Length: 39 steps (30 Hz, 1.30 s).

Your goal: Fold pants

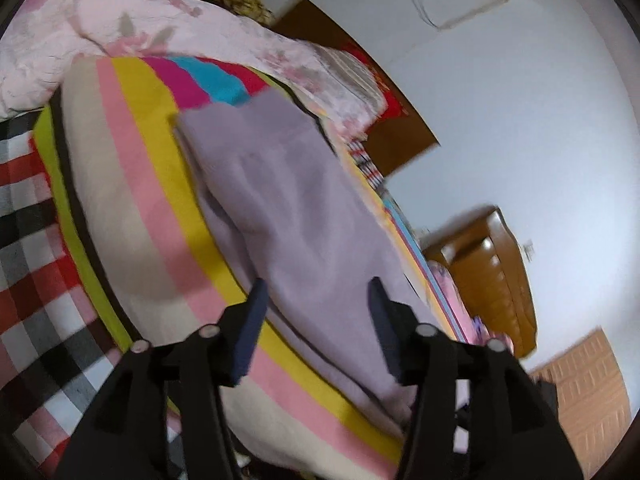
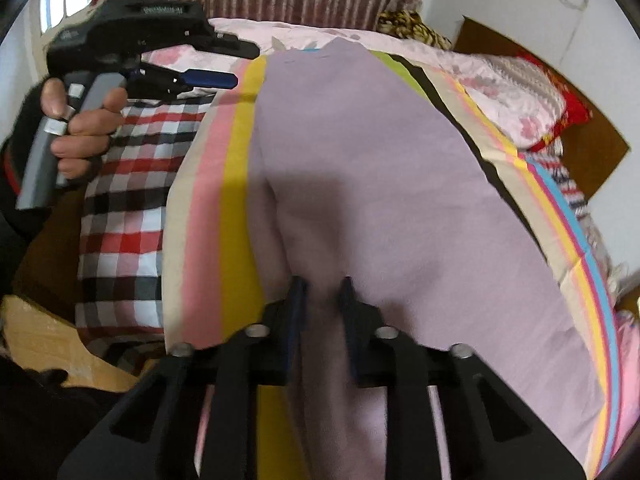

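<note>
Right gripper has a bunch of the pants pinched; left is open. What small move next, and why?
Probably bring the open left gripper down onto the pants edge and close: the right gripper already pinches a bunch of fabric, while the left grips nothing above the striped sheet.

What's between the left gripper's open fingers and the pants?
Nothing. In the left wrist view the left gripper hangs open over the pants, only air between them.
</note>
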Motion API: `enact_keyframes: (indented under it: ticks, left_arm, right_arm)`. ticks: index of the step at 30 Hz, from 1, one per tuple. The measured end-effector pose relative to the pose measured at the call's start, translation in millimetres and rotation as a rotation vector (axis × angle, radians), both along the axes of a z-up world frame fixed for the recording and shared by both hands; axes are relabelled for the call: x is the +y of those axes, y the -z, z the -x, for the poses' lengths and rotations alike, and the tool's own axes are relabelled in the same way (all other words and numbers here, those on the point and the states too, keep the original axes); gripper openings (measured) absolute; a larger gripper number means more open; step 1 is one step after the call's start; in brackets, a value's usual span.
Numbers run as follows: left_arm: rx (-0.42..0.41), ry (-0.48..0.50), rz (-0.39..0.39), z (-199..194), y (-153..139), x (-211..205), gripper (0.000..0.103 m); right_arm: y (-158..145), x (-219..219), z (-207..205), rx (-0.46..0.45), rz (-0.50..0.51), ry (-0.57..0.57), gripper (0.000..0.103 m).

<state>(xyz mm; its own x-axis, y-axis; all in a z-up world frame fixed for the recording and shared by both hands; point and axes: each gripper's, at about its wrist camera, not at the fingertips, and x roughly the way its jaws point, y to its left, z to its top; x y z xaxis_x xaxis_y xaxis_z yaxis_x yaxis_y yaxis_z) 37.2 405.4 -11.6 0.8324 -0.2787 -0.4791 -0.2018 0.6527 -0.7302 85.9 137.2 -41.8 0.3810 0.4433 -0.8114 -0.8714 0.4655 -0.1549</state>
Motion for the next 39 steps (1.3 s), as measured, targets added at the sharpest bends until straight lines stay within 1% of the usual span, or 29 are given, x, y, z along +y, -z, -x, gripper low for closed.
enact_keyframes:
  ticks: [2,3,4,5,6,7,10,11,12,13,14,15,16,17,20,22,24,26,28,29,30,31,33,34,35,36,37,38,39]
  left_arm:
    - [-0.001,0.082,0.013,2.1,-3.3,-19.5,0.063]
    - [-0.007,0.134,0.02,3.1,-4.6,-32.6,0.064]
    - [-0.006,0.172,0.03,3.0,-4.4,-42.4,0.064]
    - [-0.001,0.199,0.042,2.4,-3.5,-49.9,0.064]
    - [0.003,0.227,0.064,1.0,-1.8,-57.5,0.064]
    - [0.009,0.267,0.109,-2.9,1.9,-66.7,0.064]
    - [0.038,0.309,0.181,-16.5,11.5,-83.2,0.062]
    - [0.038,0.316,0.208,-21.9,14.9,-87.1,0.062]
    - [0.045,0.307,0.224,-27.3,18.3,-89.4,0.06]
    - [0.046,0.295,0.228,-32.5,20.3,-90.3,0.056]
    - [0.048,0.283,0.23,-38.1,23.0,-90.0,0.048]
    - [0.049,0.269,0.235,-41.6,25.0,-88.7,0.038]
    - [0.053,0.247,0.236,-45.7,28.4,-86.6,0.031]
    - [0.051,0.233,0.227,-47.3,29.8,-85.3,0.017]
    - [0.02,0.213,0.169,-37.7,21.6,-84.0,0.006]
    - [-0.011,0.199,0.104,-26.4,8.1,-85.3,0.005]
    - [-0.028,0.21,0.026,-19.3,-2.8,-89.9,0.005]
    - [-0.001,0.215,-0.001,-19.1,1.4,-93.1,0.005]
    - [0.036,0.206,0.022,-21.9,15.2,-91.9,0.005]
    - [0.046,0.201,0.039,-22.8,22.5,-91.7,0.005]
    - [0.05,0.194,0.044,-23.5,27.0,-93.5,0.005]
    - [0.051,0.187,0.046,-21.1,30.8,-87.8,0.006]
    - [0.042,0.179,0.077,-21.6,36.8,-82.7,0.008]
    - [0.037,0.18,0.09,-20.3,38.4,-80.2,0.008]
    - [0.033,0.182,0.101,-18.0,40.0,-77.0,0.011]
    - [0.019,0.178,0.118,-17.6,40.4,-74.3,0.021]
    - [-0.002,0.176,0.141,-15.1,40.7,-70.8,0.028]
    - [-0.023,0.171,0.162,-12.5,39.8,-68.3,0.045]
    - [-0.038,0.158,0.172,-11.0,38.2,-66.4,0.055]
  right_arm:
    - [-3.7,-3.3,-4.4,0.032,-0.033,0.019,0.007]
    - [-6.3,-6.9,-9.2,0.067,-0.062,0.032,0.007]
    - [-10.7,-12.9,-16.8,0.125,-0.108,0.05,0.007]
    - [-14.4,-17.7,-21.7,0.159,-0.144,0.064,0.007]
    - [-19.0,-23.0,-26.6,0.197,-0.186,0.081,0.007]
    - [-26.0,-30.1,-32.3,0.235,-0.235,0.094,0.007]
    - [-38.3,-37.1,-39.1,0.268,-0.288,0.11,0.007]
    - [-40.3,-38.2,-40.3,0.273,-0.295,0.112,0.007]
    - [-41.6,-38.7,-41.0,0.275,-0.298,0.112,0.007]
    - [-42.0,-38.4,-40.7,0.272,-0.296,0.111,0.007]
    - [-41.6,-37.7,-40.3,0.271,-0.294,0.11,0.007]
    - [-41.0,-36.9,-40.1,0.272,-0.292,0.11,0.007]
    - [-39.9,-35.1,-39.1,0.267,-0.285,0.109,0.007]
    - [-38.6,-33.6,-37.3,0.261,-0.277,0.107,0.007]
    - [-33.5,-28.0,-29.6,0.247,-0.248,0.094,0.007]
    - [-32.2,-25.7,-24.0,0.243,-0.243,0.082,0.007]
    - [-30.6,-21.0,-16.8,0.223,-0.225,0.068,0.007]
    - [-22.4,-16.8,-12.6,0.216,-0.2,0.063,0.007]
    - [-7.9,-12.6,-10.3,0.226,-0.17,0.068,0.007]
    - [-3.2,-11.6,-9.1,0.215,-0.16,0.072,0.007]
    - [-2.2,-11.7,-9.2,0.211,-0.165,0.075,0.008]
    - [-2.1,-12.3,-12.3,0.231,-0.174,0.086,0.009]
    - [-2.7,-12.4,-13.4,0.251,-0.174,0.082,0.014]
    - [-3.3,-12.0,-13.0,0.253,-0.169,0.076,0.024]
    - [-4.6,-12.1,-11.4,0.258,-0.169,0.072,0.034]
    - [-6.9,-13.0,-10.0,0.259,-0.178,0.074,0.037]
    - [-11.2,-14.7,-8.4,0.257,-0.204,0.08,0.037]
    - [-14.1,-15.4,-7.0,0.254,-0.226,0.082,0.037]
    - [-15.9,-14.9,-4.7,0.244,-0.243,0.079,0.037]
